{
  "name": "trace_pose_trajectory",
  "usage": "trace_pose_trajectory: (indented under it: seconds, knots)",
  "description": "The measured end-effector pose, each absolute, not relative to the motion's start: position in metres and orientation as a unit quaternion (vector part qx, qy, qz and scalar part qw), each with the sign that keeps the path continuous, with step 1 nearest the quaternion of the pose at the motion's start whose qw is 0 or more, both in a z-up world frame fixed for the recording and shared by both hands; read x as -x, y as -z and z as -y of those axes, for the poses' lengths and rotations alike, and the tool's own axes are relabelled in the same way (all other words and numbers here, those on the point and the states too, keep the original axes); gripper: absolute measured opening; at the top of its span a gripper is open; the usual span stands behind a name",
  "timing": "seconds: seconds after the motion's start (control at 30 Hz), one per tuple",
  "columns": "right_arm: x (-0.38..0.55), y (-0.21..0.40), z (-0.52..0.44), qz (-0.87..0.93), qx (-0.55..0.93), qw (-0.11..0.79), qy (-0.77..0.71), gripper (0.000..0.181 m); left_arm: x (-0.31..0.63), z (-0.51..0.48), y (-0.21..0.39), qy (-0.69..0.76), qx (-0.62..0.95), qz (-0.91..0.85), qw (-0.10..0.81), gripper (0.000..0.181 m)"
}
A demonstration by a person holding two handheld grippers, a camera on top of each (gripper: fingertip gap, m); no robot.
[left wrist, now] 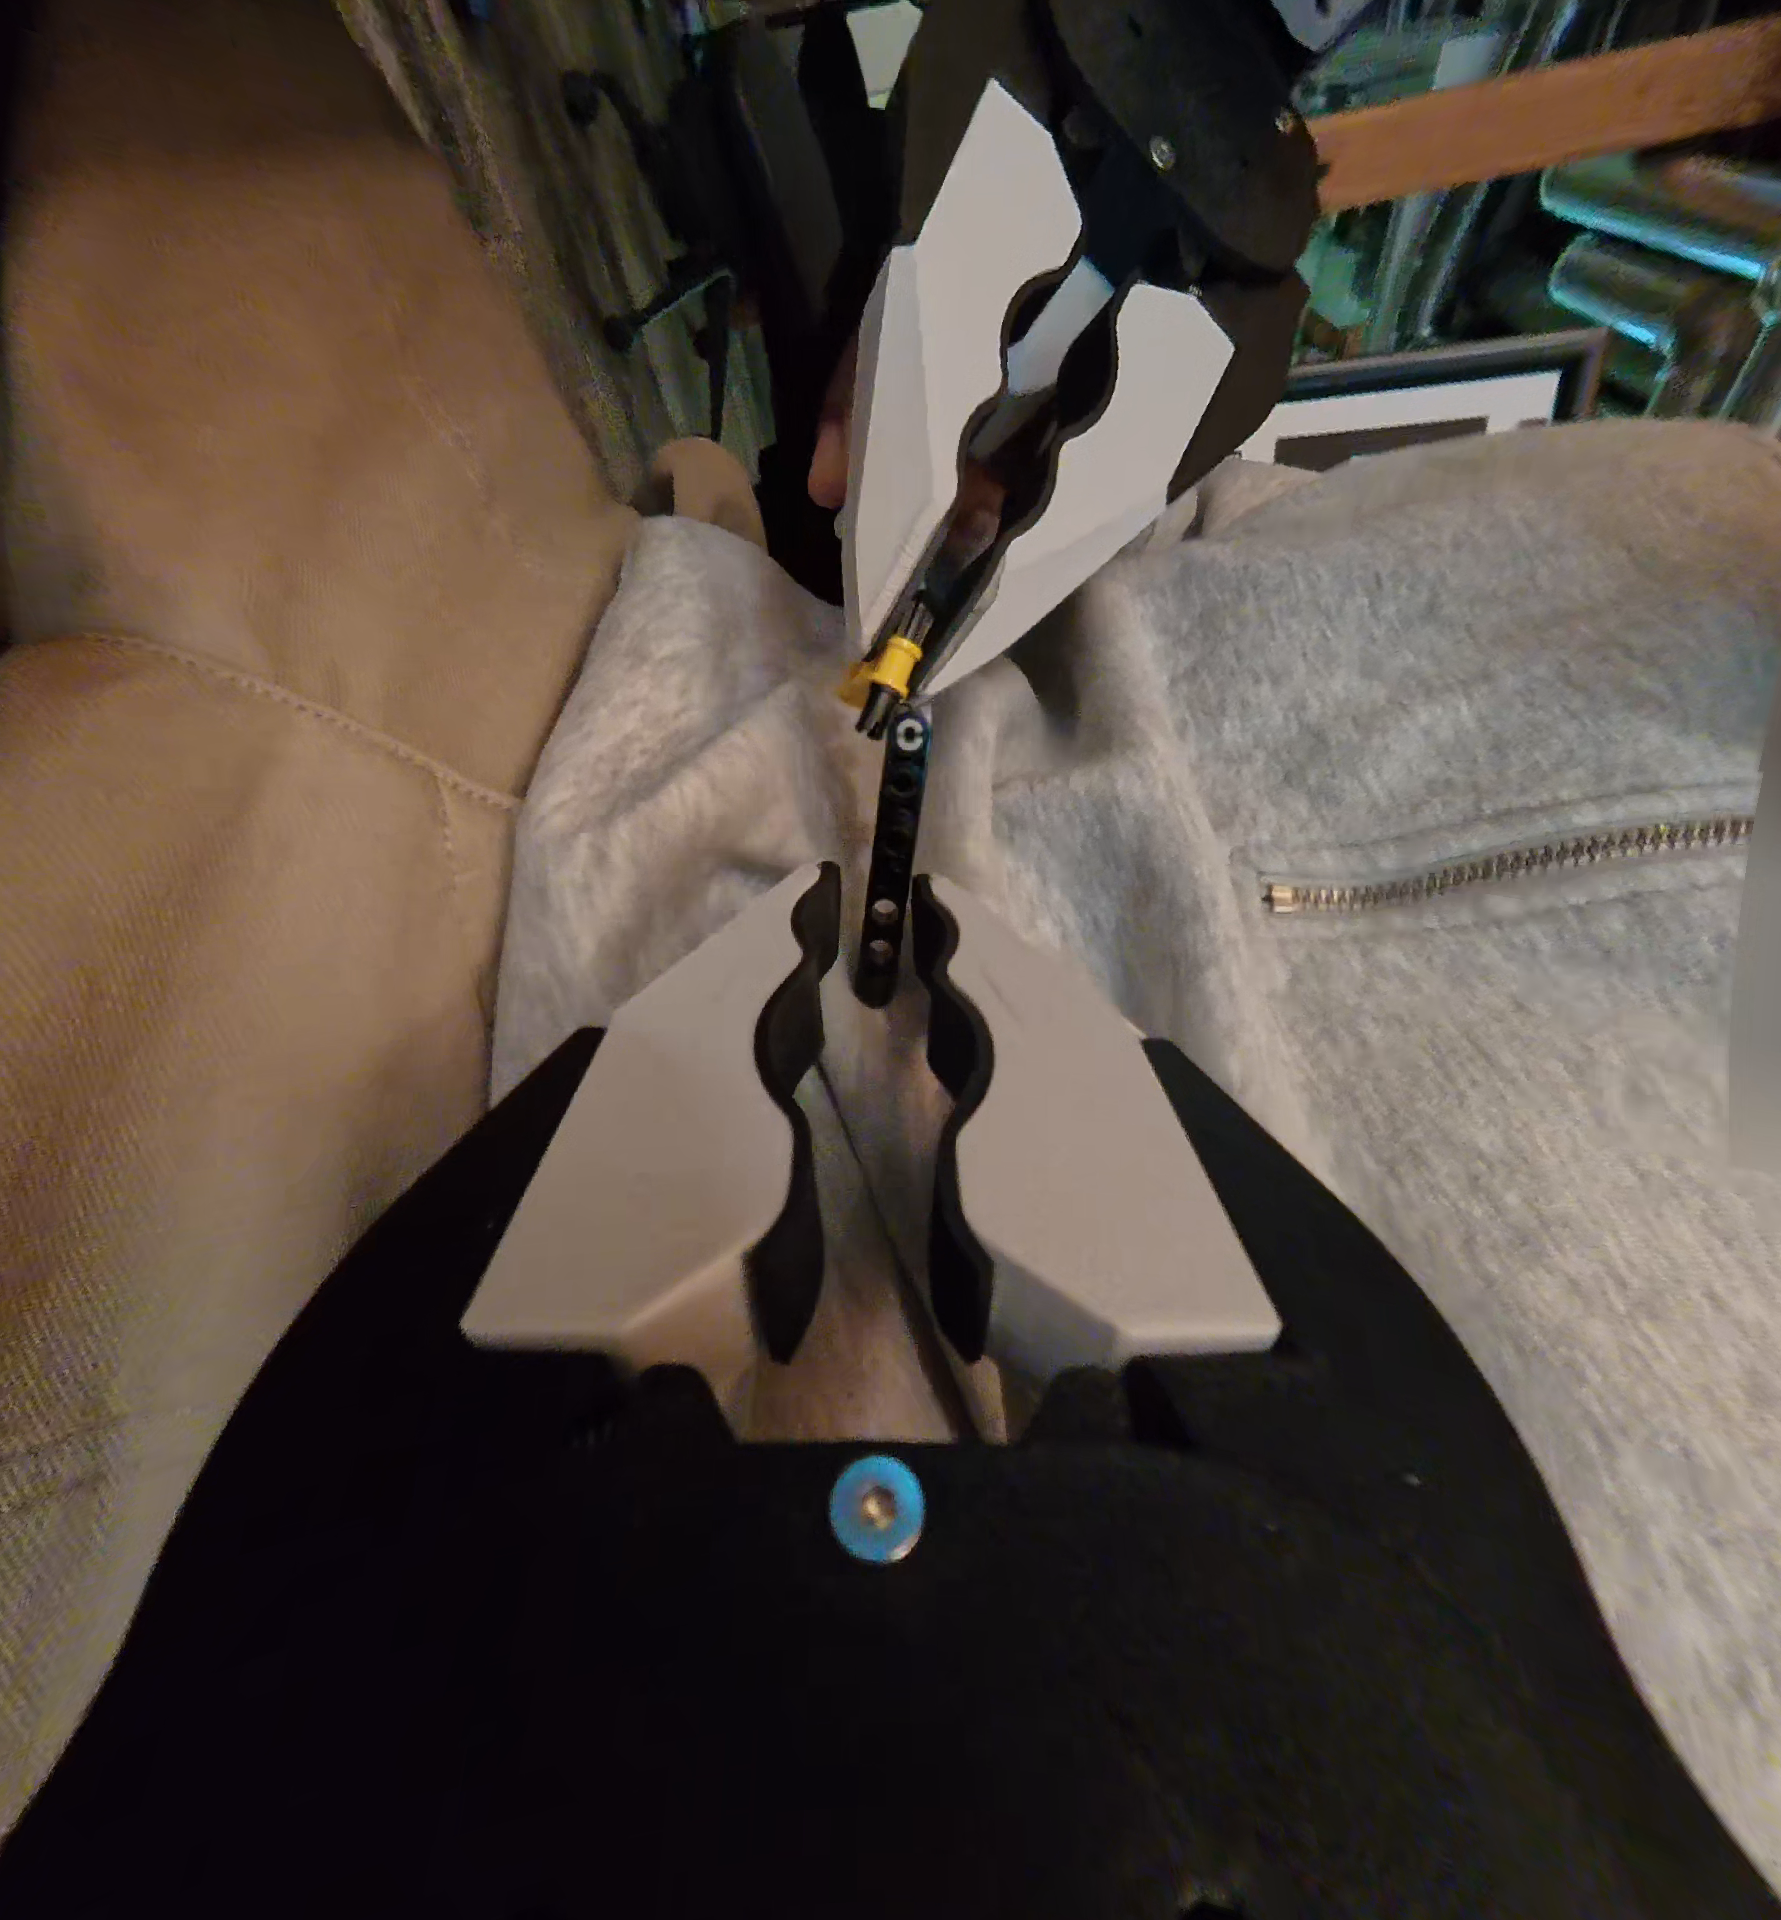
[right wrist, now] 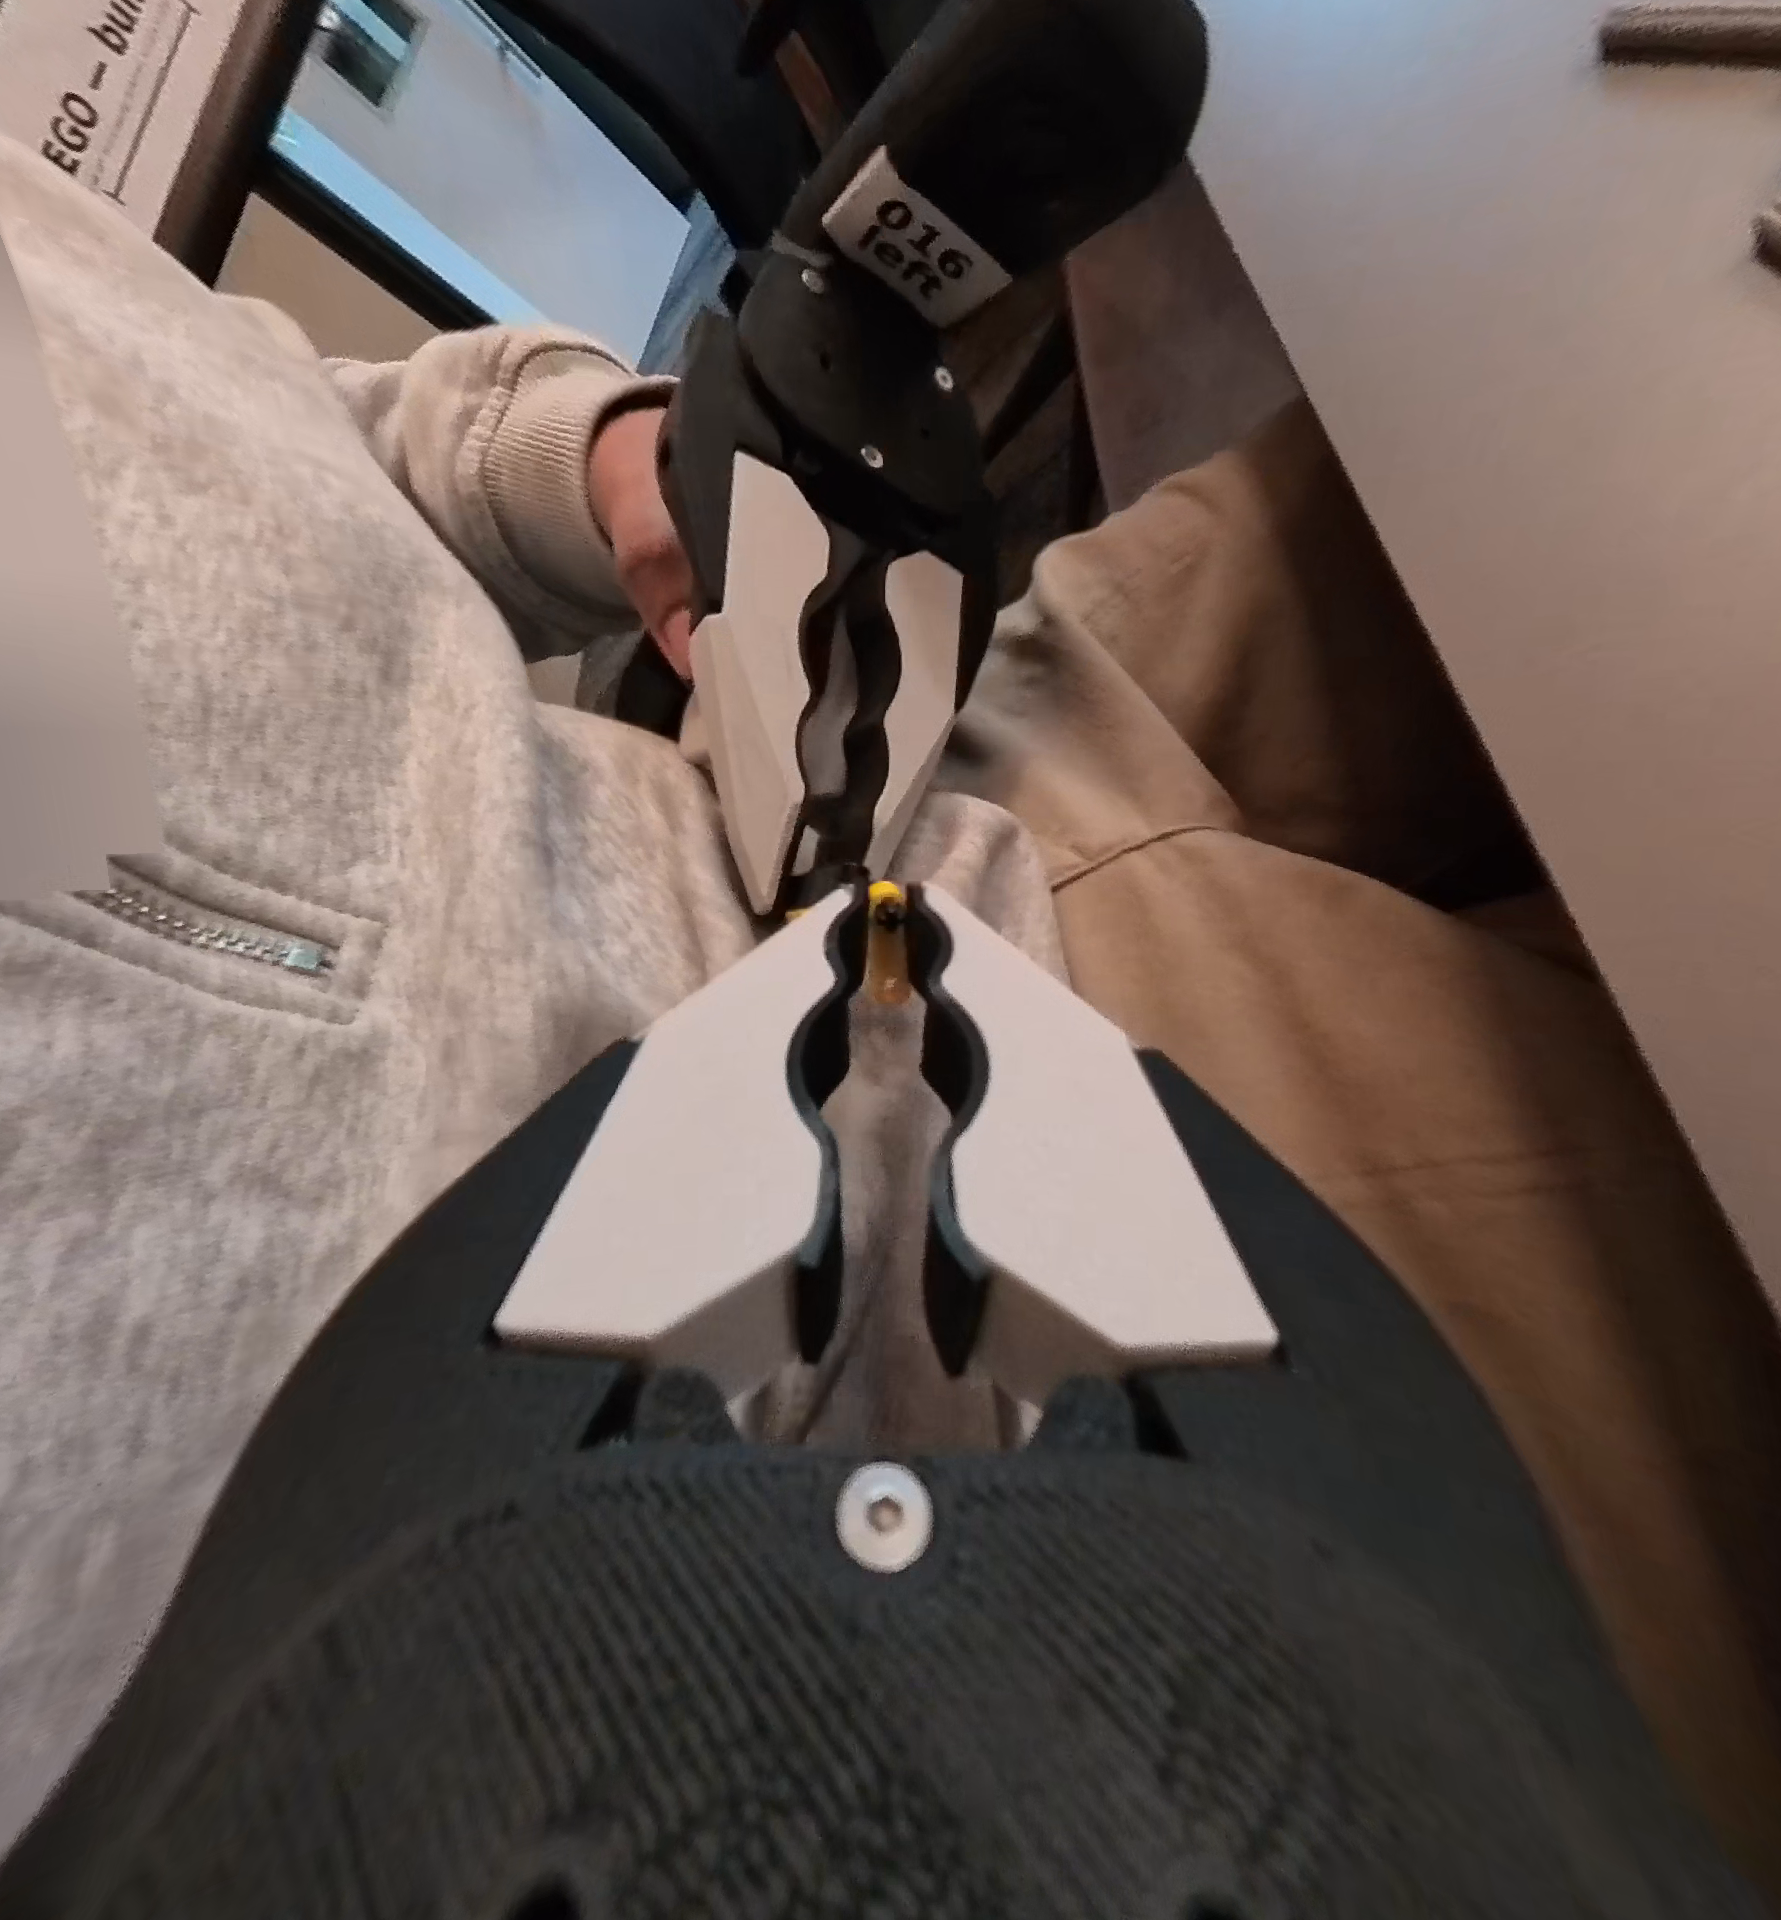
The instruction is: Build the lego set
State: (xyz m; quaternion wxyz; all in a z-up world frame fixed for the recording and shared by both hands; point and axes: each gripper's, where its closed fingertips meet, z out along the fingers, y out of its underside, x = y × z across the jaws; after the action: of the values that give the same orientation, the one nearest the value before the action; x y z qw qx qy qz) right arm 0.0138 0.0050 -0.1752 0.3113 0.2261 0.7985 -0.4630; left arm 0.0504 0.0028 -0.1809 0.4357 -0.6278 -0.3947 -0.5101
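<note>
Left gripper (left wrist: pixel 875 894): closing narrowly on the lower end of a black holed beam (left wrist: pixel 892 862), holding it upright over a grey fleece jacket (left wrist: pixel 1385 935) and tan trousers (left wrist: pixel 190 831). Right gripper (right wrist: pixel 888 902): pinching a yellow connector piece (right wrist: pixel 884 961) at the fingertips, nearly closed. Meeting tip to tip in mid-air, the yellow connector piece (left wrist: pixel 886 670) sitting just beside the beam's top end, contact unclear. Showing a zipped pocket (left wrist: pixel 1488 862) on the jacket.
</note>
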Motion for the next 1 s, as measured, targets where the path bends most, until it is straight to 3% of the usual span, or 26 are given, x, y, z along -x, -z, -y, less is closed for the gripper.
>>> trace_pose_trajectory:
  seconds: [0.33, 1.0]
  knots:
    - [-0.017, 0.166, 0.000, -0.797, -0.206, 0.314, 0.474, 0.005, -0.055, 0.006, 0.182, 0.456, 0.684, 0.364, 0.438, 0.017]
    - [-0.012, 0.171, 0.002, -0.806, -0.211, 0.302, 0.463, 0.005, -0.047, 0.003, 0.175, 0.457, 0.663, 0.356, 0.474, 0.007]
